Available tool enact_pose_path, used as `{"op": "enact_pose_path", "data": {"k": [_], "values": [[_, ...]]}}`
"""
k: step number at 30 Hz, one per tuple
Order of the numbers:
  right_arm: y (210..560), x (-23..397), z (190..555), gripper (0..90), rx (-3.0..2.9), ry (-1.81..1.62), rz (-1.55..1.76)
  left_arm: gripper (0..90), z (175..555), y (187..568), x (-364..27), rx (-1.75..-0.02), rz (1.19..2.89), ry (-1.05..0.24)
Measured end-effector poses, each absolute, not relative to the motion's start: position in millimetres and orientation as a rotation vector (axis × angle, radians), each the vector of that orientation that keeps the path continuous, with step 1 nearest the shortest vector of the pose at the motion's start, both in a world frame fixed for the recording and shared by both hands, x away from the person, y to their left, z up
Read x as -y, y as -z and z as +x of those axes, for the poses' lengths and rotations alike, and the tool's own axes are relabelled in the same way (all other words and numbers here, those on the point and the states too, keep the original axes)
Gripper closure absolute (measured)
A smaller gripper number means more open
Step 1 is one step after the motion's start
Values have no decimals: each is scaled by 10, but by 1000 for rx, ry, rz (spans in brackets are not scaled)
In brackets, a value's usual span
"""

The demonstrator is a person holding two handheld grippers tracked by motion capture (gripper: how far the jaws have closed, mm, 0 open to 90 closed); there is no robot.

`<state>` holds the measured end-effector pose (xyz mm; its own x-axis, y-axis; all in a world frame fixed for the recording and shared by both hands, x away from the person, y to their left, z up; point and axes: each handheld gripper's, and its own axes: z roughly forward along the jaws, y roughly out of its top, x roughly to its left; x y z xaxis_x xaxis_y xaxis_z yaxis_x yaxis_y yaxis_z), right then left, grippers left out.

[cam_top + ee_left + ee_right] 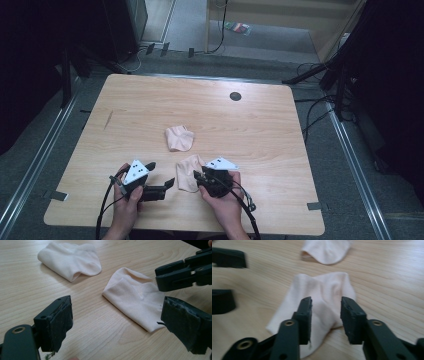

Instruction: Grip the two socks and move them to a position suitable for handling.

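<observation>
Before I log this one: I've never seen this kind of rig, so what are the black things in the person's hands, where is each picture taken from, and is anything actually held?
A person sits at a wooden table holding a hand-held claw in each hand; no robot arm is involved. The high view looks down from above the person's side: the left claw is on the left, the right claw on the right. The other two pictures come from small cameras riding on each claw, looking along its two black jaws.

Two pale socks lie on the table: the near sock by the claws and the far sock beyond it.

The left claw stands wide open over bare wood. The right claw's jaws straddle the near sock with a gap on each side, so nothing is gripped yet.
</observation>
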<state>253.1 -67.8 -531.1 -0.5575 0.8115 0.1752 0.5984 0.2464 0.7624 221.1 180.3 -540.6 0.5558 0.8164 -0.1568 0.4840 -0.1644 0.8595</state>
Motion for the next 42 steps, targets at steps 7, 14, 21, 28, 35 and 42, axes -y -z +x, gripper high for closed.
{"op": "enact_pose_path", "data": {"k": [7,14,21,28,35,42], "values": [[5422,564,2485,632,-2282,-1070,1272,111,2236,5454,-1817,-1088,1826,-417],[5400,507,2428,817,-2277,-1086,1175,113,2246,5469,-1802,-1095,1838,-414],[5137,502,2390,844,-2235,-1217,1133,113,2234,5475,-1750,-1070,1848,-395],[4840,515,2382,847,-2210,-1333,1121,113,2244,5485,-1641,-1049,1879,-328],[4587,519,2290,846,-2207,-1502,1082,106,2239,5436,-1411,-1003,1936,-377],[4367,566,2199,848,-2215,-1684,1007,758,2102,5327,-1592,-965,1949,-682]]}}
